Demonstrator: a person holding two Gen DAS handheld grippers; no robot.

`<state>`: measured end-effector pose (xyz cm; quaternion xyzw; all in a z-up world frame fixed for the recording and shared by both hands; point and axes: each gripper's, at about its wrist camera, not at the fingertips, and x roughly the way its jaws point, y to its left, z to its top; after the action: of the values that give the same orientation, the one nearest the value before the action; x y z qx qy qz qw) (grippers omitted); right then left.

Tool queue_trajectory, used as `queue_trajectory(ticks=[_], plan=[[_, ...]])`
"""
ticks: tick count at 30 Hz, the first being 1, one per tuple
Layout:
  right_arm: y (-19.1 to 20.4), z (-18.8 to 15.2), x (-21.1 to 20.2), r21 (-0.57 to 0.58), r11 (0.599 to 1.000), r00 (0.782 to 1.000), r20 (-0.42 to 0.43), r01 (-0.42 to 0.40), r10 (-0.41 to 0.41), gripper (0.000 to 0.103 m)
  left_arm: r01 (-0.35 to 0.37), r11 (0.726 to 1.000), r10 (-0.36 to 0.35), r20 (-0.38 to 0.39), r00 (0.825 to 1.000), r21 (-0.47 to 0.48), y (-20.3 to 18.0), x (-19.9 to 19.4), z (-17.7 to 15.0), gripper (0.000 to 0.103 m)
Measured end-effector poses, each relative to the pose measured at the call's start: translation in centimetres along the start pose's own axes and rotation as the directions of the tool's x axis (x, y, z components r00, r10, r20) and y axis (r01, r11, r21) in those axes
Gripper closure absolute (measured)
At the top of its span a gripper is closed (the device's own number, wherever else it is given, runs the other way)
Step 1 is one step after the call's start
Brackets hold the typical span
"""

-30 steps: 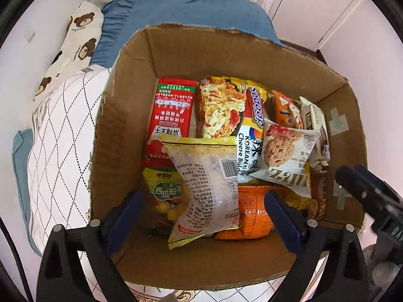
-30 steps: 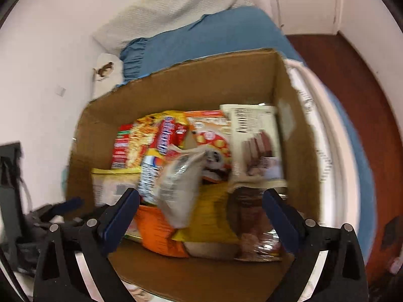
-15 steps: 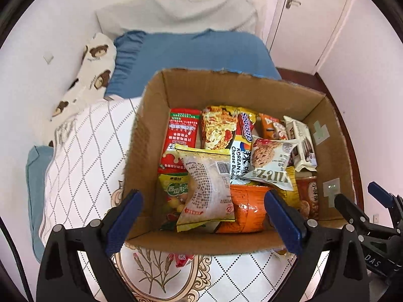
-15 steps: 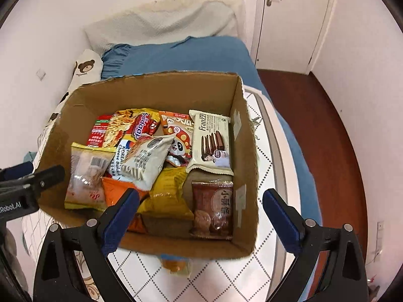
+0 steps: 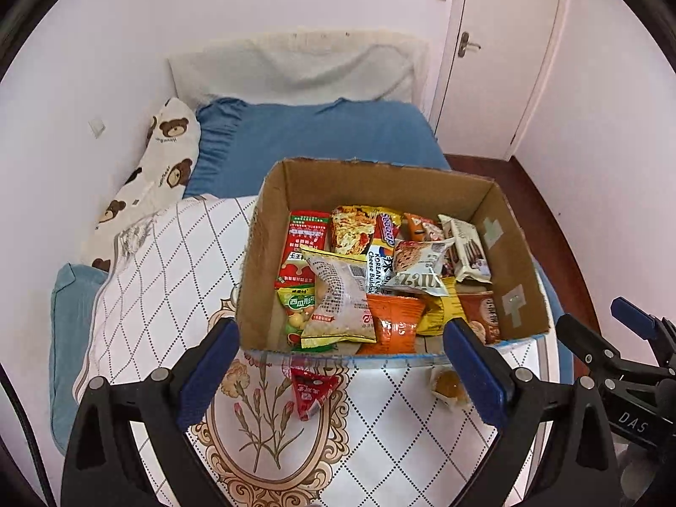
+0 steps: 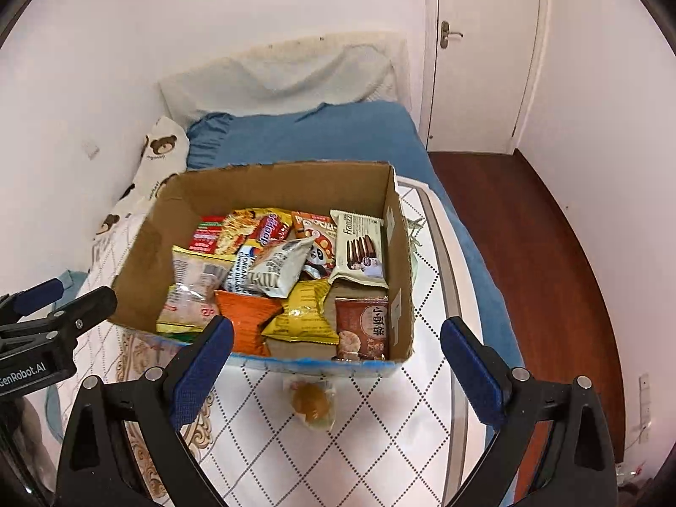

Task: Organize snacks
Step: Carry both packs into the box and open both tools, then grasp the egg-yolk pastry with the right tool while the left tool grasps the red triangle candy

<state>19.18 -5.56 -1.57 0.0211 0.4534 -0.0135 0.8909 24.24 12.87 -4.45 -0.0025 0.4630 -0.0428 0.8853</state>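
Left wrist view: both claws, left (image 5: 338, 363) and right (image 6: 336, 361), gape empty before the box (image 5: 262, 228), framing a stray red packet (image 5: 312, 386) and bun (image 6: 312, 403) for pickup.

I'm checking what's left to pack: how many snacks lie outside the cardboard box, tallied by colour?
Red packet: 1
Golden-brown snack in clear wrapper: 1
Total: 2, both on the patterned bedspread just in front of the cardboard box.
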Motion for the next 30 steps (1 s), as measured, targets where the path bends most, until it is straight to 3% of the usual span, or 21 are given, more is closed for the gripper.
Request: queue_trajectory(ticks=[10, 16, 22, 28, 29, 30], plan=[[-0.1, -0.9, -5.4, 0.023, 0.999, 0.997, 0.078, -0.032, 0.030, 0.003, 0.013, 1.000, -0.012, 0.075, 0.997, -0.017, 0.2, -4.2, -1.8, 0.004], [-0.7, -1.6, -4.8, 0.045, 0.996, 0.996, 0.052, -0.080, 0.078, 0.003, -0.004, 1.000, 0.006, 0.086, 0.996, -0.018, 0.4, -4.1, -2.4, 0.004], [-1.5, -4.4, 1.2, 0.086, 0.989, 0.987, -0.092, -0.122, 0.130, 0.003, -0.033, 0.999, 0.033, -0.035, 0.999, -0.016, 1.0, 0.8, -4.9, 0.004], [-2.4, -7.6, 8.3, 0.149, 0.980, 0.963, -0.218, -0.131, 0.162, 0.003, -0.071, 0.997, 0.071, -0.218, 0.973, 0.006, 1.9, 7.7, -7.7, 0.004], [-2.5, -8.0, 9.3, 0.157, 0.978, 0.959, -0.230, -0.134, 0.168, 0.008, -0.075, 0.997, 0.074, -0.238, 0.968, 0.007, 2.0, 8.5, -7.9, 0.004], [-2.5, -8.4, 10.2, 0.167, 0.975, 0.952, -0.245, -0.147, 0.186, 0.023, -0.081, 0.997, 0.080, -0.265, 0.961, 0.010, 2.2, 9.6, -8.2, 0.004]])
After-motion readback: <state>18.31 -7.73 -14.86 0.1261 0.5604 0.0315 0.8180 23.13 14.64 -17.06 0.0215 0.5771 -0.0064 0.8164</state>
